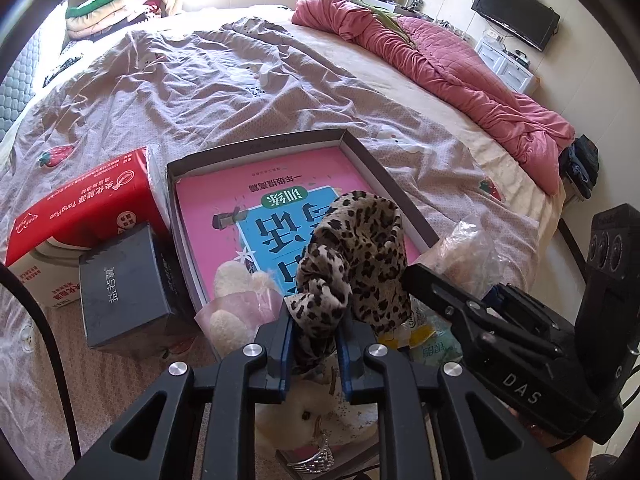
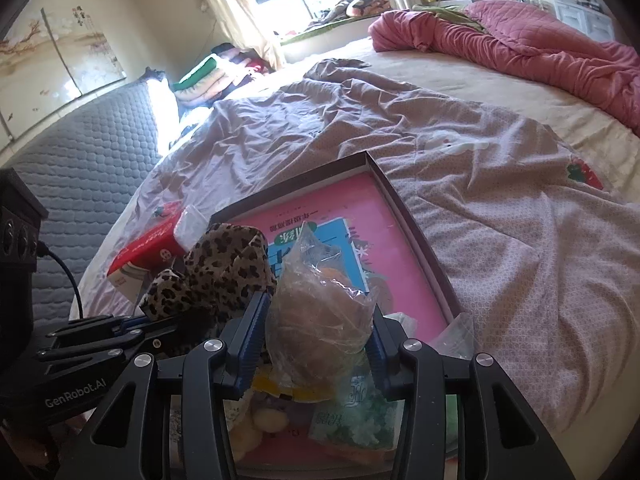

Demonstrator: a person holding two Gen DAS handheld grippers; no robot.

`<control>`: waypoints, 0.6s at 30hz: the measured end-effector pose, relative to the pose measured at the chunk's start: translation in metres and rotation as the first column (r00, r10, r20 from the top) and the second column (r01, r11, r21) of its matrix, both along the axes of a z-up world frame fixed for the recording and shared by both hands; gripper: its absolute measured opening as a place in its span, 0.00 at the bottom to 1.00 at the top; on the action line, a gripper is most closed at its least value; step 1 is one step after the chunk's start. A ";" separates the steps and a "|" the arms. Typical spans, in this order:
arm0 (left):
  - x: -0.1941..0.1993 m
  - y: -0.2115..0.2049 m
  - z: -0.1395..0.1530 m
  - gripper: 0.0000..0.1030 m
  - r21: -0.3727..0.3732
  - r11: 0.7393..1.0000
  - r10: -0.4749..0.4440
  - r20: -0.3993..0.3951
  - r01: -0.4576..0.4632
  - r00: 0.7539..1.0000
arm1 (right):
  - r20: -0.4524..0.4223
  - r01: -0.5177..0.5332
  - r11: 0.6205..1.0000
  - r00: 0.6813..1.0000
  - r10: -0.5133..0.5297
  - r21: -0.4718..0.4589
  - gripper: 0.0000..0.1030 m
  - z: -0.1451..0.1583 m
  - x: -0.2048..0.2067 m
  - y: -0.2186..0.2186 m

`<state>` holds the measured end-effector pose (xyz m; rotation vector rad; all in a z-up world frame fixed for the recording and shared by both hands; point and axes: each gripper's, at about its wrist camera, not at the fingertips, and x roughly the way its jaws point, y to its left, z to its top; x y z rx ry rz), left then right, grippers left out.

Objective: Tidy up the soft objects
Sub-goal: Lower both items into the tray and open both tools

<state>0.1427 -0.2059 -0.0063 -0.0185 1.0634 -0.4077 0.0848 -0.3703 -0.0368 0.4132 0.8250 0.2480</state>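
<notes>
The left hand-held gripper [image 1: 314, 344] is nearly closed, pinching a leopard-print cloth [image 1: 356, 256]; the right hand-held gripper [image 2: 316, 344] stands partly open, its pads clamping a clear plastic bag [image 2: 320, 312] with something brown inside. Both hang over the near edge of a shallow box [image 1: 384, 168] holding a pink book [image 1: 224, 204], on the bed [image 1: 240, 92]. A pink quilt [image 1: 460, 68] lies along its far side.

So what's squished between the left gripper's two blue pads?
The leopard-print cloth: the left gripper pinches its lower end, seen in the left wrist view.
</notes>
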 end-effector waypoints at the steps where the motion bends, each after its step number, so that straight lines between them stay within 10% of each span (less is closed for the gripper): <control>1: 0.000 0.000 0.000 0.19 0.002 1.000 -0.001 0.001 0.001 1.000 | 0.003 0.005 1.000 1.000 -0.005 0.003 0.46 0.000 -0.001 -0.001; 18: -0.005 0.004 0.008 0.42 -0.012 1.000 0.006 0.032 -0.005 0.999 | 0.000 0.022 1.000 1.000 -0.022 0.006 0.53 -0.004 -0.007 -0.008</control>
